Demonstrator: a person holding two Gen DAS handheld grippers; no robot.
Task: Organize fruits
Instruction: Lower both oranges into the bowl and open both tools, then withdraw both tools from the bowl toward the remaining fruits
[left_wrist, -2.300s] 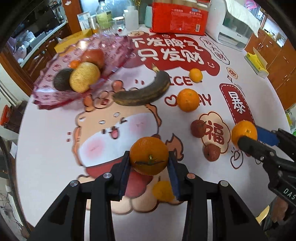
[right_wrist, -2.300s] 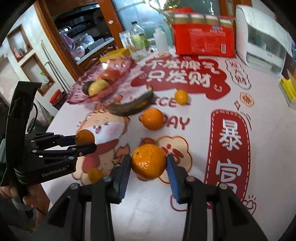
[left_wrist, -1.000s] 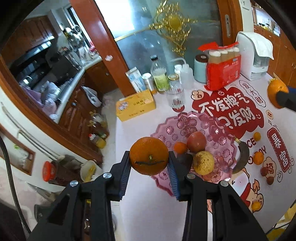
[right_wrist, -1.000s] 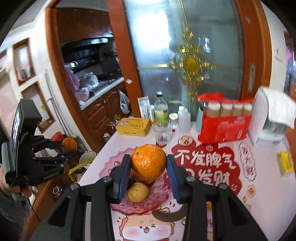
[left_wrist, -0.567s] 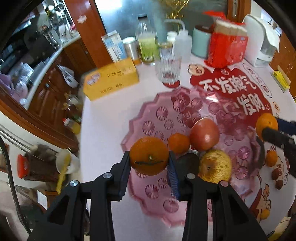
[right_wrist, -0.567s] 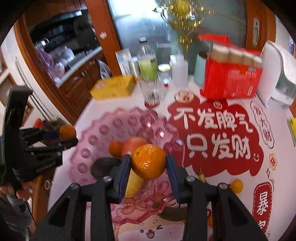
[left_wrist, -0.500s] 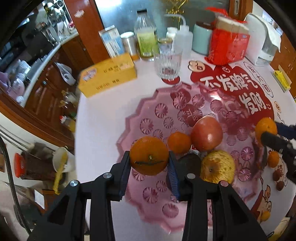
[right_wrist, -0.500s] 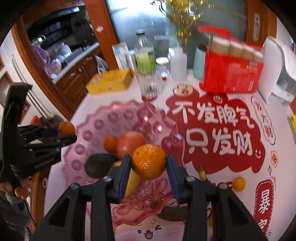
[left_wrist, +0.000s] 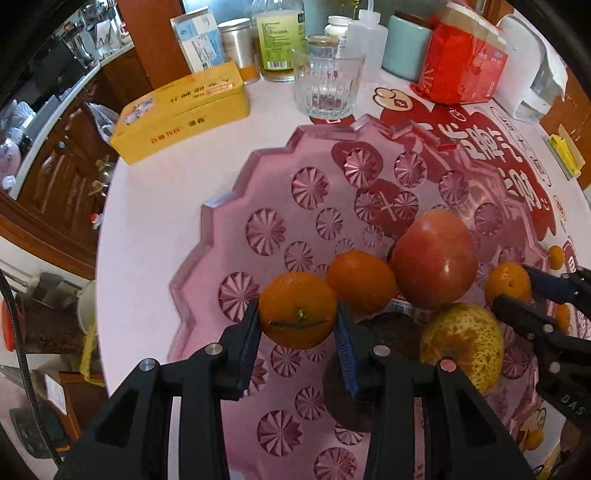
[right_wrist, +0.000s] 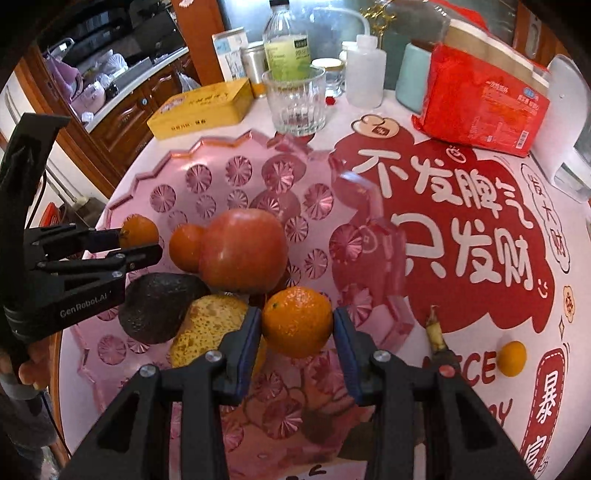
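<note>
Left tongs (left_wrist: 298, 321): clamped on round orange mandarin (left_wrist: 297, 310), above scalloped pink glass fruit dish (left_wrist: 229, 236). Right tongs (right_wrist: 297, 326): clamped on second orange mandarin (right_wrist: 297, 322), above same dish, beside red apple (right_wrist: 243, 249).

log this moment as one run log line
left gripper: shut on orange mandarin | right gripper: shut on second orange mandarin | both over scalloped pink glass tray | release pending

Both point steeply downward. The left hand-held gripper (left_wrist: 298, 325) is clamped on an orange (left_wrist: 297, 309). The right hand-held gripper (right_wrist: 297, 328) likewise grips an orange (right_wrist: 297, 322).
</note>
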